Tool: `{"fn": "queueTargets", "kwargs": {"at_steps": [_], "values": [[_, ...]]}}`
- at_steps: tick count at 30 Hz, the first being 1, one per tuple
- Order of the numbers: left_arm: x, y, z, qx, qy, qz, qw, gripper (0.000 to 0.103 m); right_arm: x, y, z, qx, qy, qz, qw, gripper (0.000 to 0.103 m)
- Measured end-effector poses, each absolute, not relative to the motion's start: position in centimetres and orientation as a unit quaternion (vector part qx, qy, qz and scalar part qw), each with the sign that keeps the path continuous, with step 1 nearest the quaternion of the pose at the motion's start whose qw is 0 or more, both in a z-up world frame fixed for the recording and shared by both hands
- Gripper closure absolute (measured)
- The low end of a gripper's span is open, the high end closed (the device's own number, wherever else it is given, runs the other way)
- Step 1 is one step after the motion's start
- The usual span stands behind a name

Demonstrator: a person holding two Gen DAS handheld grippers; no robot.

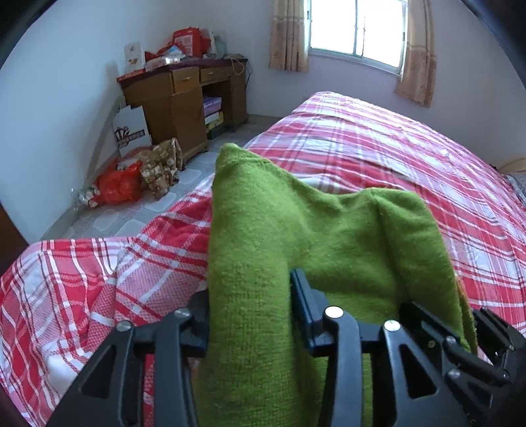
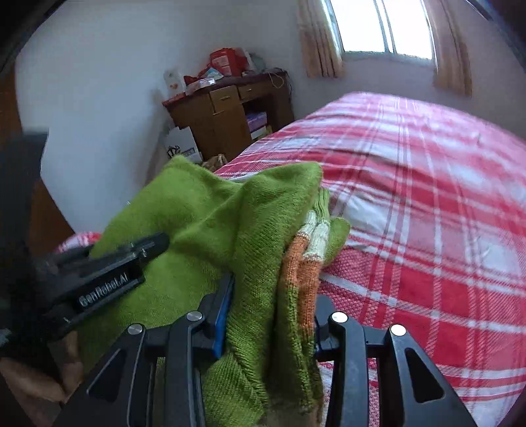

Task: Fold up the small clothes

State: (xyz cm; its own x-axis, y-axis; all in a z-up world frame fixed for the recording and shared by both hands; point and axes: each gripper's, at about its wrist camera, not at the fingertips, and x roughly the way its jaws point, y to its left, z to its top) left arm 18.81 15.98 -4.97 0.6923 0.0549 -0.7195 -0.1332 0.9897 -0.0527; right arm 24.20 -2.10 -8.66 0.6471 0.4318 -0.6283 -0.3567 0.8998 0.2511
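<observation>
A green knitted garment point(image 1: 296, 223) hangs bunched above the red plaid bed point(image 1: 378, 147). My left gripper point(image 1: 250, 315) is shut on a thick fold of it. In the right wrist view my right gripper point(image 2: 273, 315) is shut on another fold of the same garment point(image 2: 210, 210), where an orange and white striped cuff point(image 2: 305, 262) shows. The left gripper point(image 2: 98, 276) appears at the left of that view, close beside the right one. Both grippers hold the garment off the bed.
The bed point(image 2: 427, 213) fills the right and front. A wooden desk point(image 1: 184, 98) piled with red bags stands against the far wall, with bags and cloth on the tiled floor point(image 1: 138, 210) beside it. A curtained window point(image 1: 355, 26) is behind.
</observation>
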Motion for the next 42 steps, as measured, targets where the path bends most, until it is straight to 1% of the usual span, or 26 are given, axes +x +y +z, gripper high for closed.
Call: {"fn": "queueTargets", "kwargs": {"at_steps": [3,4,5,6,8,12,13,14,15,16,19,24,26,27,28,31,36,39,42], "values": [[19.4,16.3,-5.2,-0.061,0.402,0.057,0.912,0.044,24.8,-2.7,-8.9,0.069,0.373,0.222,0.898,0.061],[19.6,16.5,-5.3,-0.066,0.407,0.058,0.909,0.041,24.9,-3.0,-9.0,0.074,0.377,0.222,0.896,0.055],[19.6,16.7,-5.3,-0.069,0.41,0.062,0.908,0.035,25.0,-3.4,-9.1,0.082,0.382,0.223,0.893,0.046],[19.5,17.0,-5.3,-0.072,0.411,0.067,0.906,0.028,24.9,-3.8,-9.1,0.09,0.386,0.222,0.891,0.043],[19.4,17.2,-5.4,-0.079,0.41,0.071,0.906,0.024,24.3,-4.8,-8.6,0.107,0.383,0.225,0.889,0.042],[19.5,17.5,-5.7,-0.094,0.411,0.07,0.904,0.022,21.8,-4.9,-5.4,0.062,0.31,0.176,0.932,0.042],[19.6,17.5,-5.7,-0.093,0.412,0.07,0.904,0.022,21.5,-4.6,-4.5,0.048,0.291,0.168,0.94,0.045],[19.6,17.5,-5.6,-0.092,0.411,0.071,0.904,0.022,21.5,-4.2,-3.8,0.035,0.283,0.169,0.944,0.061],[19.6,17.4,-5.6,-0.087,0.41,0.073,0.905,0.022,21.8,-3.3,-3.2,0.017,0.283,0.172,0.943,0.068],[19.7,17.3,-5.6,-0.084,0.409,0.075,0.905,0.022,22.2,-2.6,-2.9,0.003,0.286,0.174,0.942,0.072],[19.7,17.1,-5.6,-0.074,0.409,0.084,0.906,0.019,23.9,-0.3,-3.0,-0.024,0.292,0.186,0.938,0.073],[19.9,16.9,-5.7,-0.07,0.41,0.088,0.905,0.019,27.6,1.5,-6.5,-0.039,0.355,0.177,0.917,0.073],[20.1,16.6,-5.8,-0.062,0.411,0.09,0.905,0.019,28.9,0.8,-7.5,-0.016,0.382,0.167,0.909,0.074],[20.3,16.5,-5.8,-0.057,0.412,0.091,0.905,0.018,29.3,0.4,-7.5,-0.013,0.383,0.151,0.911,0.078],[20.3,16.4,-5.8,-0.055,0.412,0.093,0.905,0.017,29.6,0.1,-7.7,-0.019,0.385,0.139,0.912,0.083],[20.8,16.1,-6.0,-0.049,0.418,0.1,0.902,0.015,30.8,0.0,-8.2,-0.022,0.393,0.144,0.908,0.083],[21.4,16.6,-6.3,-0.061,0.432,0.102,0.894,0.01,30.5,1.6,-7.8,-0.085,0.381,0.127,0.912,0.083],[21.2,16.6,-6.3,-0.062,0.429,0.099,0.896,0.009,29.5,0.2,-6.5,-0.049,0.363,0.13,0.922,0.083],[21.2,16.4,-6.3,-0.057,0.427,0.101,0.897,0.009,25.5,-1.9,-3.8,-0.028,0.305,0.107,0.946,0.08]]}}
